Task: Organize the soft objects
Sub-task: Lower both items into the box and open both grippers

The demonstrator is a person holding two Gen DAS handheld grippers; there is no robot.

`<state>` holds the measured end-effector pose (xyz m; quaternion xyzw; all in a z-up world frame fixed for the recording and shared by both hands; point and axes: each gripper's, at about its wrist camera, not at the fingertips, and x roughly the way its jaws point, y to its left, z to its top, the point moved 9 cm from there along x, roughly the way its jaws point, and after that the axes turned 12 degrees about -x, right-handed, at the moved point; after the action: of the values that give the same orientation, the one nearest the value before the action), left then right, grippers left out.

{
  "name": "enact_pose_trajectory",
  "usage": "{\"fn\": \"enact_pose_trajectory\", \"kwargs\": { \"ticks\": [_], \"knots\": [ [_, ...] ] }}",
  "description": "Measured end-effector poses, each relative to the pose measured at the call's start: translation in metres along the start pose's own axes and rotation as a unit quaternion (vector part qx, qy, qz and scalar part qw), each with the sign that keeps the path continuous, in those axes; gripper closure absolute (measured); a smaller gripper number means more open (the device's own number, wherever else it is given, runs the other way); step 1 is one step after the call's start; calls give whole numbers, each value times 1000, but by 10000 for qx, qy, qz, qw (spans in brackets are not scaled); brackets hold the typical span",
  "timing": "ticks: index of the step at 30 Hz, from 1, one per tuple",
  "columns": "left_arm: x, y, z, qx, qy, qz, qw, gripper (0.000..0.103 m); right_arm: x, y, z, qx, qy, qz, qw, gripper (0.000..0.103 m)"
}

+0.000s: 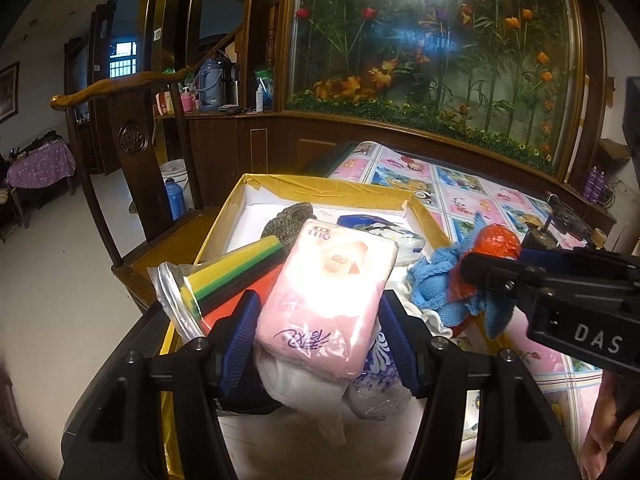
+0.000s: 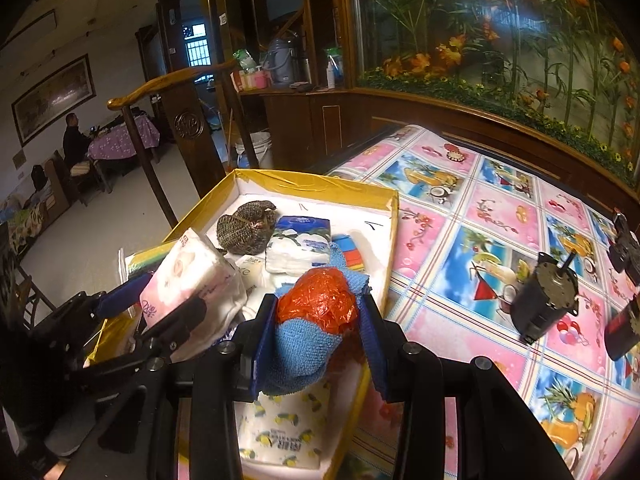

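My left gripper [image 1: 318, 340] is shut on a pink tissue pack [image 1: 328, 296] and holds it above the yellow-rimmed box [image 1: 320, 188]; the pack also shows in the right wrist view [image 2: 180, 276]. My right gripper [image 2: 316, 332] is shut on a blue cloth [image 2: 300, 352] wrapped around an orange plastic bag [image 2: 320, 296], over the box's right side; the bundle also shows in the left wrist view [image 1: 468, 276]. In the box lie a dark knitted item [image 2: 246, 226], a blue-and-white tissue pack [image 2: 300, 244], a lemon-print pack [image 2: 288, 424] and a bagged set of coloured sponges [image 1: 232, 276].
The box [image 2: 320, 186] sits at the left edge of a table with a pink and blue patterned cloth [image 2: 480, 240]. A black motor [image 2: 544, 300] and other dark parts [image 2: 624, 248] stand on the cloth at the right. A wooden chair [image 1: 132, 136] stands beside the box.
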<state>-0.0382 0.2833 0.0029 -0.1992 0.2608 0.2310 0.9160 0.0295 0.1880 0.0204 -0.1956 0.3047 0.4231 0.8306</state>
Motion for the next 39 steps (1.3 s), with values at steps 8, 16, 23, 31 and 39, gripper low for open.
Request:
{"fn": "enact_pose_trajectory", "kwargs": {
  "ticks": [8, 16, 23, 31, 39],
  "knots": [
    [4, 3, -2, 22, 108, 55, 9999, 42, 30, -2, 10, 61, 162, 61, 9998, 59],
    [10, 5, -3, 67, 218, 135, 9996, 42, 65, -3, 23, 187, 365, 163, 9990, 59],
    [9, 3, -4, 8, 261, -23, 9997, 39, 67, 0, 28, 171, 366, 284, 9988, 51],
    [0, -5, -8, 51, 267, -79, 9996, 24, 41, -13, 27, 553, 101, 429, 9975, 33],
    [-18, -19, -4, 125, 120, -116, 9998, 13, 3, -22, 23, 570, -227, 370, 9974, 30]
  ]
}}
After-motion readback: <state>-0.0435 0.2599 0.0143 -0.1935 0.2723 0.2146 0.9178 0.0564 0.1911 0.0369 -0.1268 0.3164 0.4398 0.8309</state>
